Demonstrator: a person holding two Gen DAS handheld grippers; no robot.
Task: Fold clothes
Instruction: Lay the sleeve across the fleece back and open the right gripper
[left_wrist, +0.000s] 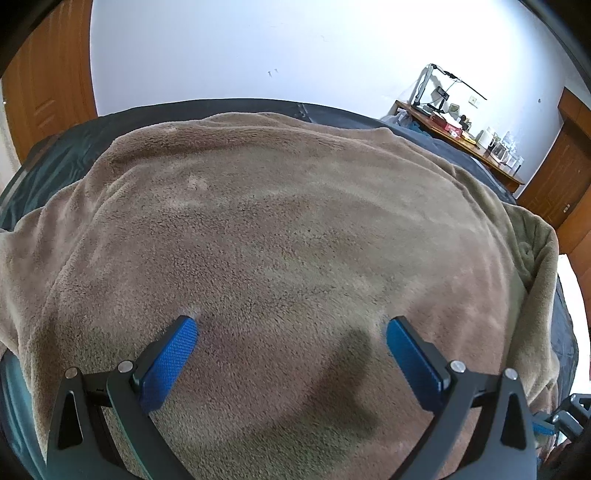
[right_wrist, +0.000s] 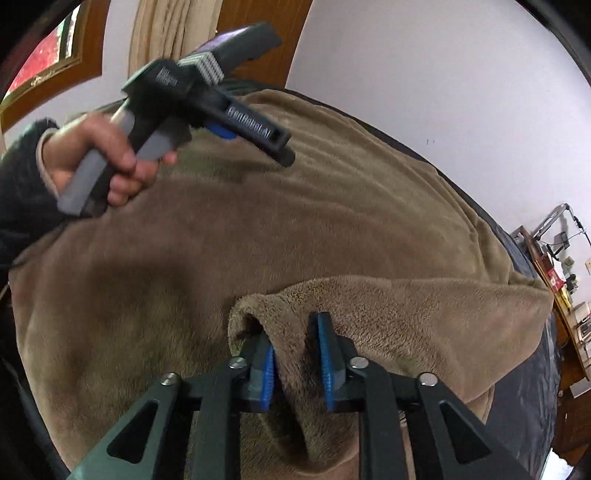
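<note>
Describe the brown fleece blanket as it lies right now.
The blanket is tan-brown plush fleece, spread across a dark bed and covering most of it. One edge is folded back over the top, a bunched fold of it pinched in the right gripper. The left gripper is open just above it.

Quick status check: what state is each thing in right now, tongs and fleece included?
Left tongs: open, empty, over the flat fleece.
Right tongs: closed on a bunched fold of fleece.
Brown fleece: spread over the bed, one edge lifted and folded over.
Left hand: gripping the tongs' handle.
</note>
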